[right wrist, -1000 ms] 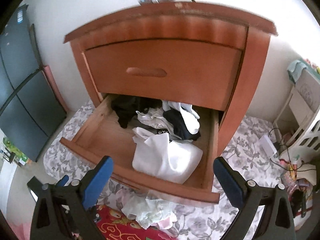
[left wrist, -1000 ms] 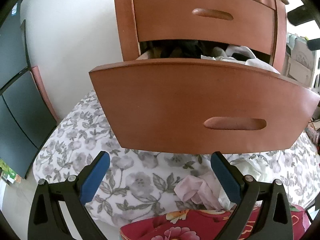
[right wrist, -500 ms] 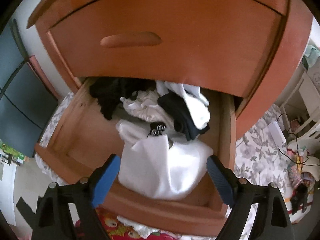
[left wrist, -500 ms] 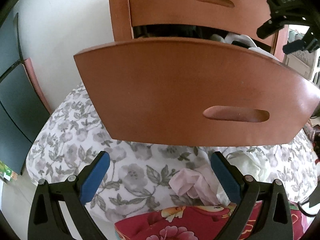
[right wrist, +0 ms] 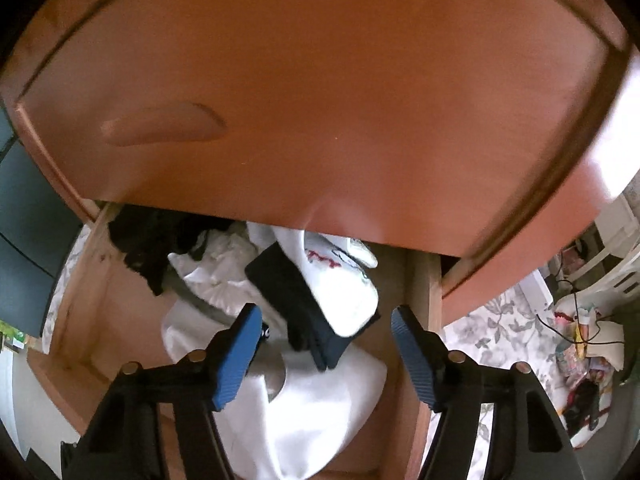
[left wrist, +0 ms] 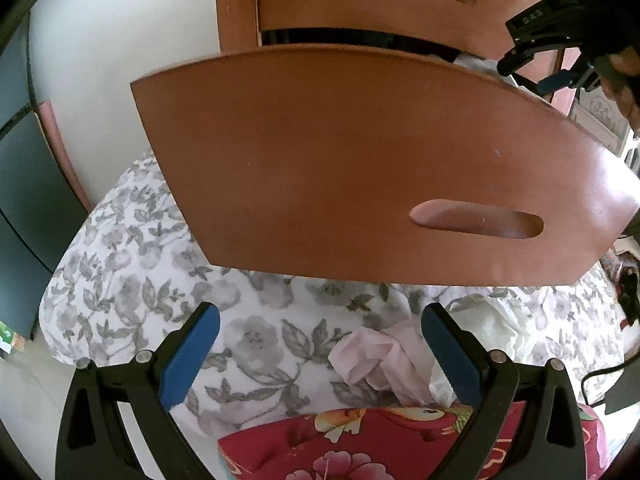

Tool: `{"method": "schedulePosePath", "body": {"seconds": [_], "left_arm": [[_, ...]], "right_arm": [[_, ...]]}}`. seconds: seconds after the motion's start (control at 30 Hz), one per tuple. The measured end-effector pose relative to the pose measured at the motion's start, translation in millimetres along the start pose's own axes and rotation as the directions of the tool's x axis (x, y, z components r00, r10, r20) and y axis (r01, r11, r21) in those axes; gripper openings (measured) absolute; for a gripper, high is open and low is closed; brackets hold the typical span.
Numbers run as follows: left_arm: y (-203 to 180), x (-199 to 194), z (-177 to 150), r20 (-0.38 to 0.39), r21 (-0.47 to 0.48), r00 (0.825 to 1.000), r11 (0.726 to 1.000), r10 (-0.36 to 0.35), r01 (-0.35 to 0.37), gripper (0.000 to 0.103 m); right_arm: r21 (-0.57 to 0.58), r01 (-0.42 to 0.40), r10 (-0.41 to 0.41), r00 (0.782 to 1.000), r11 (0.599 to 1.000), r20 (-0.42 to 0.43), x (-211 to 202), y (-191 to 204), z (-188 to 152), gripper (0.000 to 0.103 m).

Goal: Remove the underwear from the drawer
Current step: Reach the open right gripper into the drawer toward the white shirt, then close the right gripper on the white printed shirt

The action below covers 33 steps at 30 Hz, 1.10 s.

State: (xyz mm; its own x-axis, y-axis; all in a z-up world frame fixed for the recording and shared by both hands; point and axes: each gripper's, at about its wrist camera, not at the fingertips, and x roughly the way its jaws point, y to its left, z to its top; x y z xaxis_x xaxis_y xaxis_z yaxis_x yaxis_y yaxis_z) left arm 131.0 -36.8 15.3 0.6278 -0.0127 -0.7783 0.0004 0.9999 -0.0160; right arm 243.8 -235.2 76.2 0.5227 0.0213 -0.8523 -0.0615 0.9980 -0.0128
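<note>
The lower drawer [right wrist: 80, 300] of a brown wooden nightstand stands pulled out, its front panel [left wrist: 360, 160] filling the left wrist view. Inside lie a white garment [right wrist: 320, 412], a dark navy piece [right wrist: 296, 300], a white piece with red stitching [right wrist: 344, 288] and a black garment [right wrist: 148, 240]. My right gripper [right wrist: 325, 314] reaches down into the drawer; its jaws are closing with the navy and white pieces between them, and the pads do not press on the cloth. It also shows over the drawer's far corner [left wrist: 528, 76]. My left gripper [left wrist: 320, 312] hangs open below the drawer front, holding nothing.
The shut upper drawer front [right wrist: 320, 100] overhangs the open one closely. Floral bedding [left wrist: 140, 280] lies under the drawer, with a pink garment [left wrist: 376, 360] and a red flowered pillow [left wrist: 360, 440] on it. A dark cabinet [left wrist: 24, 200] stands left; white furniture and cables [right wrist: 580, 320] right.
My right gripper has moved forward and down into the drawer and its jaws have narrowed around the navy and white pieces. The left gripper has tilted down a little and stays open.
</note>
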Motion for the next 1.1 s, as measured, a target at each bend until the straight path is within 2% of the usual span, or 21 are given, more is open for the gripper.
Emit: {"method": "schedulePosePath", "body": {"seconds": [0.13, 0.27, 0.53, 0.7, 1.1], "left_arm": [[0.0, 2.4, 0.1, -0.011, -0.002, 1.0, 1.0, -0.006, 0.006, 0.101], [0.5, 4.0, 0.0, -0.018, -0.003, 1.0, 1.0, -0.013, 0.012, 0.101], [1.0, 7.5, 0.1, -0.033, -0.009, 0.999, 1.0, -0.022, 0.022, 0.101], [1.4, 7.9, -0.1, -0.037, -0.009, 0.999, 1.0, -0.023, 0.022, 0.101], [0.3, 6.9, -1.6, -0.037, -0.01, 0.999, 1.0, -0.015, 0.014, 0.101]], "right_arm": [[0.011, 0.013, -0.013, 1.0, 1.0, 0.0, 9.7, 0.3, 7.5, 0.063], [0.03, 0.03, -0.03, 1.0, 0.999, -0.008, 21.5, -2.2, 15.0, 0.053], [0.032, 0.052, -0.051, 0.998, 0.998, -0.029, 39.7, -3.8, 25.2, 0.028], [0.031, 0.04, -0.039, 0.999, 0.999, -0.028, 37.8, -6.6, 22.5, 0.007], [0.016, 0.019, -0.019, 1.0, 1.0, -0.001, 17.8, -3.0, 0.6, 0.004]]}}
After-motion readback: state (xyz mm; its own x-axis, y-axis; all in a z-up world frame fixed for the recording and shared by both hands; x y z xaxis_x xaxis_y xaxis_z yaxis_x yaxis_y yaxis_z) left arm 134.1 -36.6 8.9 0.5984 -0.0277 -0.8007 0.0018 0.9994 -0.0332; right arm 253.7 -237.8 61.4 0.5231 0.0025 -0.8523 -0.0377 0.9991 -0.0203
